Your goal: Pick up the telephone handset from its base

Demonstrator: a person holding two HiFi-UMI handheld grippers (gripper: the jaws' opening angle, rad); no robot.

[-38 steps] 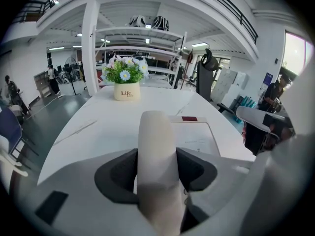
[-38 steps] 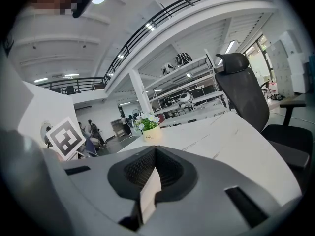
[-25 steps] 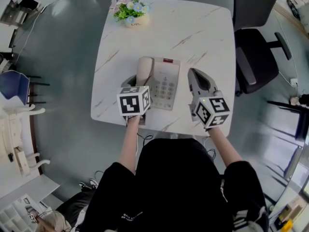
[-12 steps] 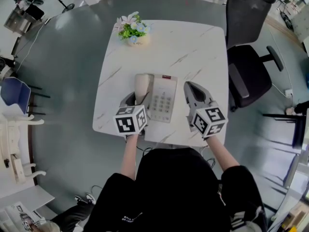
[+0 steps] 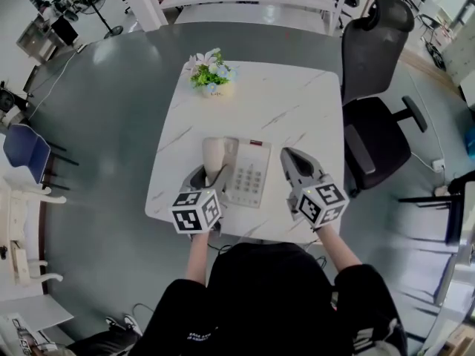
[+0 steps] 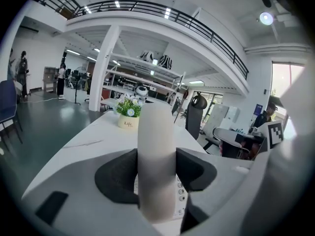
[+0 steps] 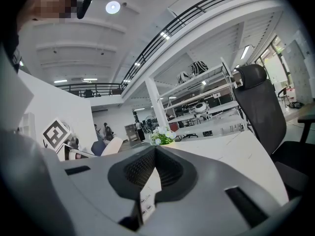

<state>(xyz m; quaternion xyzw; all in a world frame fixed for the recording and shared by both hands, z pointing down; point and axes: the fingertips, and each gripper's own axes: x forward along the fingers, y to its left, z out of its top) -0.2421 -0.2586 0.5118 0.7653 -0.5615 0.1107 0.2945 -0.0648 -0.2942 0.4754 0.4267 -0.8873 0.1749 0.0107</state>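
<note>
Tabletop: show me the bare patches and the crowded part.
Widest bare patch: the far half of the table, from the flower pot to the edge by the office chair, beyond the telephone base. A narrower strip lies left of the handset. Crowded: the near edge, with the base, the left gripper on the handset, and the right gripper.

Bright, even indoor light from a ceiling lamp (image 6: 266, 17) and a glaring window (image 6: 281, 85) (washed out) gives sharp pictures, with fisheye bending and dark corners in both gripper views.
</note>
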